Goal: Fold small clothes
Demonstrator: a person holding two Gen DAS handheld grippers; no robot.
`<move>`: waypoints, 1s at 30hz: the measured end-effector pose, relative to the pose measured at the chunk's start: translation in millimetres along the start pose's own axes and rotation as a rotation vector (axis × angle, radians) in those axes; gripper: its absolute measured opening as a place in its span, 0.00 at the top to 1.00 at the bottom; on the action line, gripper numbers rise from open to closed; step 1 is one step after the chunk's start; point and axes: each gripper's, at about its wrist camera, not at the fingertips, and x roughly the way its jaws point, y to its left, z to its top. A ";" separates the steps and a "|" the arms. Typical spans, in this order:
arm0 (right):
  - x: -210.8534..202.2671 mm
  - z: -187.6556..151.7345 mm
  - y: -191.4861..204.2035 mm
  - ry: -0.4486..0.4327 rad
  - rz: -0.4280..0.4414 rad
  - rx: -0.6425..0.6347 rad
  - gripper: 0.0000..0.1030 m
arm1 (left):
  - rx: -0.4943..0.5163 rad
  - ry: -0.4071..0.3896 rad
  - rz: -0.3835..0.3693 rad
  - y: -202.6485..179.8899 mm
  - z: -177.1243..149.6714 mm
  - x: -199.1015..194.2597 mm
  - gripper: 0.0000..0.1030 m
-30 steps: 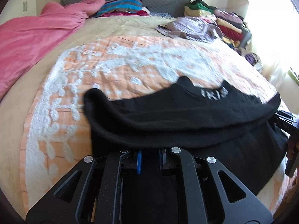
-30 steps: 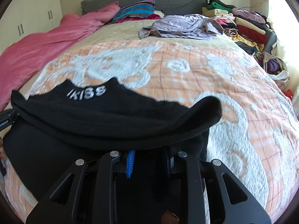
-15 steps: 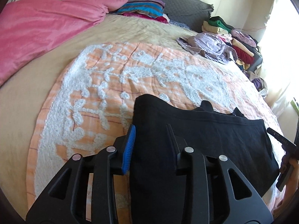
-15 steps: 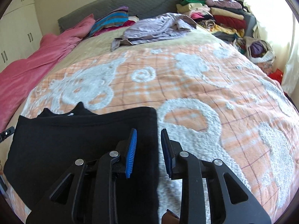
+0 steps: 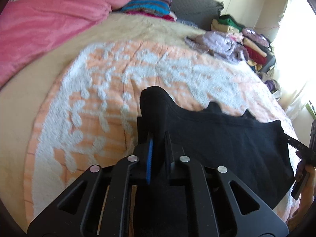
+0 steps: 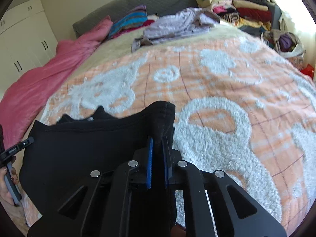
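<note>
Black shirt [image 5: 227, 138] lies at the near edge of the bed [image 5: 59, 90], on the orange-white blanket [image 6: 227, 102]. Left gripper [image 5: 157, 148] clenches the shirt's left corner, fabric bunched up between the fingers. Right gripper [image 6: 158, 150] clenches the right corner the same way. Both corners lifted. Pink blanket [image 5: 39, 23] along the bed's left edge, lilac clothes [image 6: 177, 25] near the far right corner.

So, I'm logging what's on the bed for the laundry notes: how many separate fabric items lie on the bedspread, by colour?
Black garment, gripped at two corners by left gripper and right gripper: 1
Pink blanket: 1
Lilac clothes heap: 1
Striped folded pile: 1
Total: 4
</note>
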 end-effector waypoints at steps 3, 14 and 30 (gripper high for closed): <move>-11.7 5.7 2.3 -0.061 -0.030 0.000 0.93 | 0.019 -0.037 0.010 -2.5 4.4 -8.9 0.97; 15.2 -8.6 2.1 0.046 -0.212 -0.070 0.84 | 0.046 0.036 0.099 -2.1 -13.8 21.9 0.92; -23.0 -40.5 -0.4 0.079 -0.137 0.009 0.60 | 0.042 0.057 0.072 -10.1 -32.3 -2.2 0.68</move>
